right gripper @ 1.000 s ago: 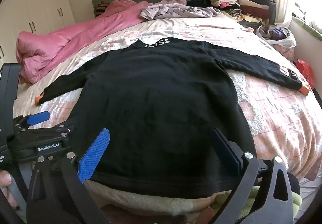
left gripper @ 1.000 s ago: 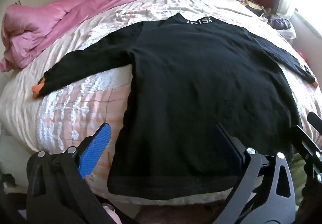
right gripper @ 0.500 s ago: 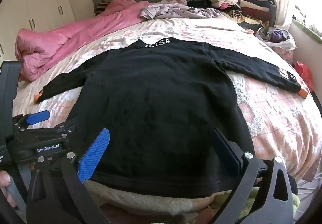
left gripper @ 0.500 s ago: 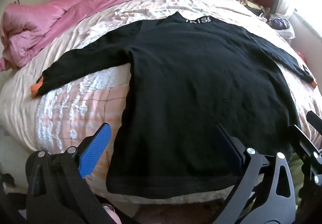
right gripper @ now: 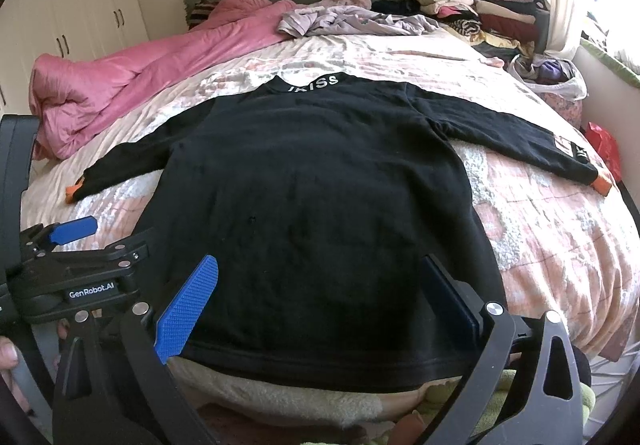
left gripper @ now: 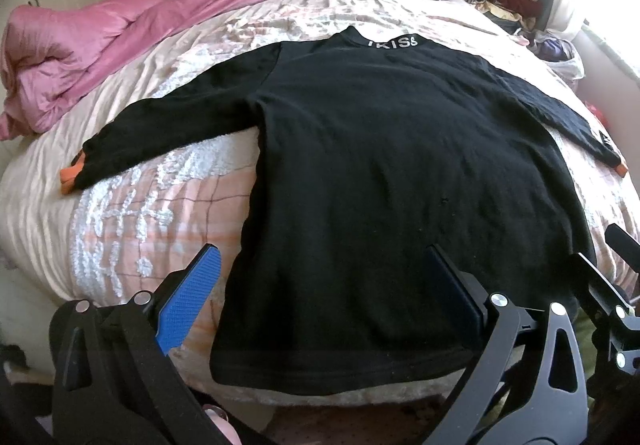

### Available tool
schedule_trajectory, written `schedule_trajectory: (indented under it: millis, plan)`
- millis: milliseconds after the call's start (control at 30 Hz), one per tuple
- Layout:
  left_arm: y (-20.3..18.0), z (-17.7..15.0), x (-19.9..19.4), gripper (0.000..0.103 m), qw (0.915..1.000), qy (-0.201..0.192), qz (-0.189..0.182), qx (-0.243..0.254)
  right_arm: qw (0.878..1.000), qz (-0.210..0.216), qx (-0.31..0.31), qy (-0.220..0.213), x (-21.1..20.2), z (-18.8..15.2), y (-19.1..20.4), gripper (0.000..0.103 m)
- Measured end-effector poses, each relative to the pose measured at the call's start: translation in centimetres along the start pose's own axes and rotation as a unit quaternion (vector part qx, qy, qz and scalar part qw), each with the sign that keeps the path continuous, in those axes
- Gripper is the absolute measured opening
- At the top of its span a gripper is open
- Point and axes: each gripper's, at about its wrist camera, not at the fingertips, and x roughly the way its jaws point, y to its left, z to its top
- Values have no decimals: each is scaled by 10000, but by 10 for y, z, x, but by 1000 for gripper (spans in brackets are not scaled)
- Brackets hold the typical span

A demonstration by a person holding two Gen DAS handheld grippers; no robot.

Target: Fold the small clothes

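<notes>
You hold the left gripper (left gripper: 324, 285) and right gripper (right gripper: 320, 285) wide-jawed, empty, over the hem of the flat-spread black long-sleeved sweater (left gripper: 400, 173), apparently poised to begin its first fold.

Home bedroom: bed (right gripper: 540, 245), pink duvet (right gripper: 132, 85), white wardrobe (right gripper: 80, 5), folded clothes stack (right gripper: 480, 5) by window.

On the collar of the black long-sleeved knit sweater (right gripper: 312, 181) you can read white letters — roughly "IKISS", the first one unclear. On the black body of your left gripper (right gripper: 74, 231), seen from the right wrist, a small label reads "GenRobot.AI". The pale patch (right gripper: 564, 144) near the sweater's right cuff carries marks too small to read.
</notes>
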Motion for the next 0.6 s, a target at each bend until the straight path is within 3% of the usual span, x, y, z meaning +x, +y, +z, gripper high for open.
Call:
schedule_trajectory:
  millis: [600]
  plan:
    - [3,2,-1,94,10000,13,-22,-27,10000,-29,-8,15,1,0,1,99]
